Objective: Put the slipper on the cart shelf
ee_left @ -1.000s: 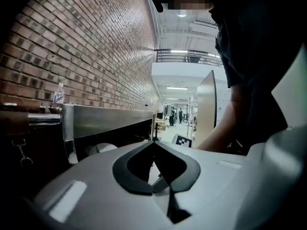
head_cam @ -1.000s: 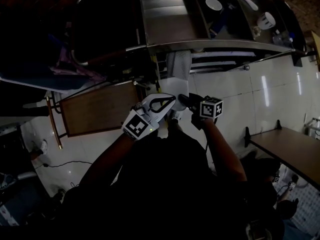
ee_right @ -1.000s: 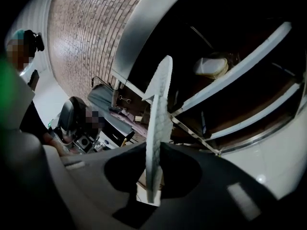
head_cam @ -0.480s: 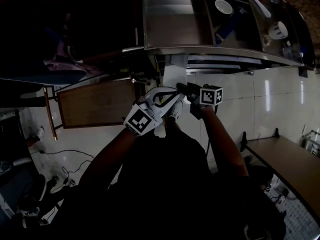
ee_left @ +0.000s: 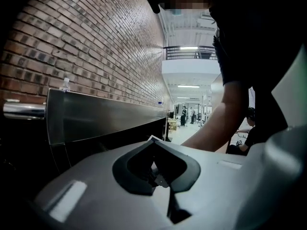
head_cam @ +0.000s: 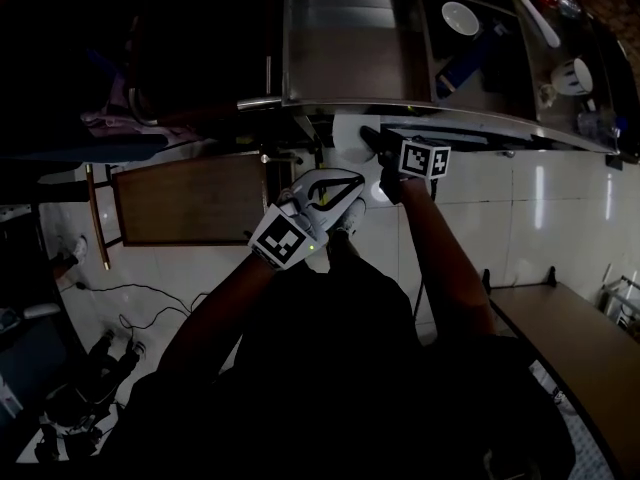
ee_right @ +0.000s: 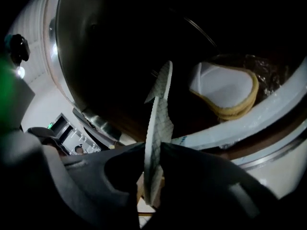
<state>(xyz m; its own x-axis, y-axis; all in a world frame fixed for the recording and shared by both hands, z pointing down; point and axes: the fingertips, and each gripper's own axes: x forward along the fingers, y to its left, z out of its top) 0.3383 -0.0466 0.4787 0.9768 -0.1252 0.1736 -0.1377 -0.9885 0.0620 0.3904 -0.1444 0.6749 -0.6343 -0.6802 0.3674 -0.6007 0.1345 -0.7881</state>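
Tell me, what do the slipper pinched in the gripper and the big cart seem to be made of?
The held slipper: probably foam or soft rubber; its pale, matte sole is thin and carries a pressed diamond-grid tread.
The cart: apparently stainless steel; grey brushed panels with bright reflective streaks along the rim.

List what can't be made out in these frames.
- Slipper: right gripper view shows only its sole edge-on; the right gripper hides its lower end.
- Shelf: head view, covered by the cart top and too dark.
- Second slipper: right gripper view, far part lost in shadow.
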